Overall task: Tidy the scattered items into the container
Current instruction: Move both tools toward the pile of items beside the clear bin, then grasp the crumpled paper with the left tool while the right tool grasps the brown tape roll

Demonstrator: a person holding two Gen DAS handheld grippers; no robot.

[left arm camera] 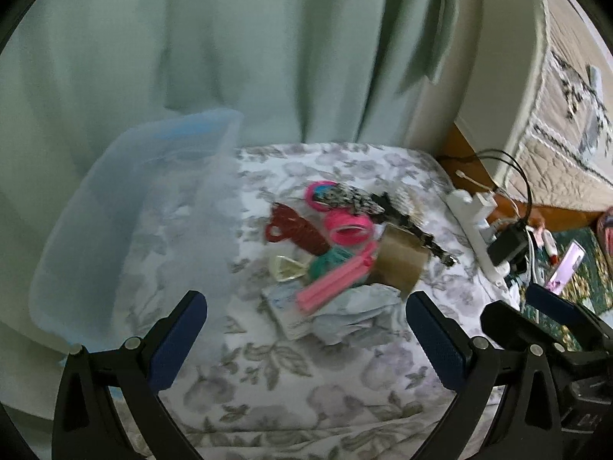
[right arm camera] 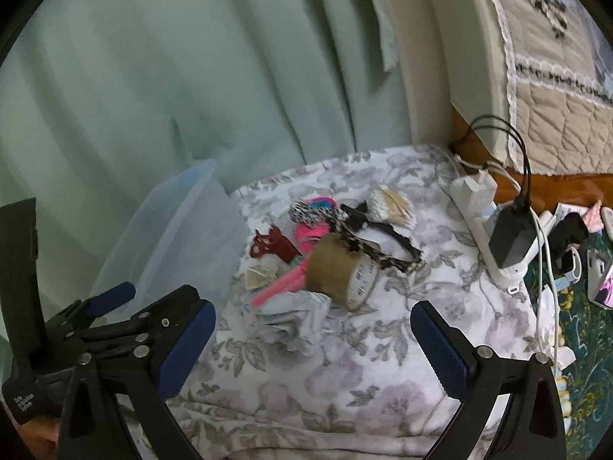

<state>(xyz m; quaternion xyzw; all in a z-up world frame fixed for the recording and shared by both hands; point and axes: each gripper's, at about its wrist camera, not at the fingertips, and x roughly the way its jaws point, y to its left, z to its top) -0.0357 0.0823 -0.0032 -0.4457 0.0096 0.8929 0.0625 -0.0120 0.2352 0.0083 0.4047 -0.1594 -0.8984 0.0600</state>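
Left gripper (left arm camera: 306,339) and right gripper (right arm camera: 312,345) held spread, empty, low in frame before pile. Scattered items (left arm camera: 337,245) heaped mid-frame on floral cover (left arm camera: 291,391); clear container (left arm camera: 126,211) set at left, within reach for drops.

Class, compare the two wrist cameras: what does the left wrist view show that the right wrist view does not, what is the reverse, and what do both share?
Only the left wrist view: the green yarn and the whole pink roller.

Only the right wrist view: the tape roll's printed side and the cotton swabs shown plainly.

Both: the clear bin, red hair clip, crumpled paper, power strip, floral cloth, and both grippers open and empty, left gripper, right gripper.
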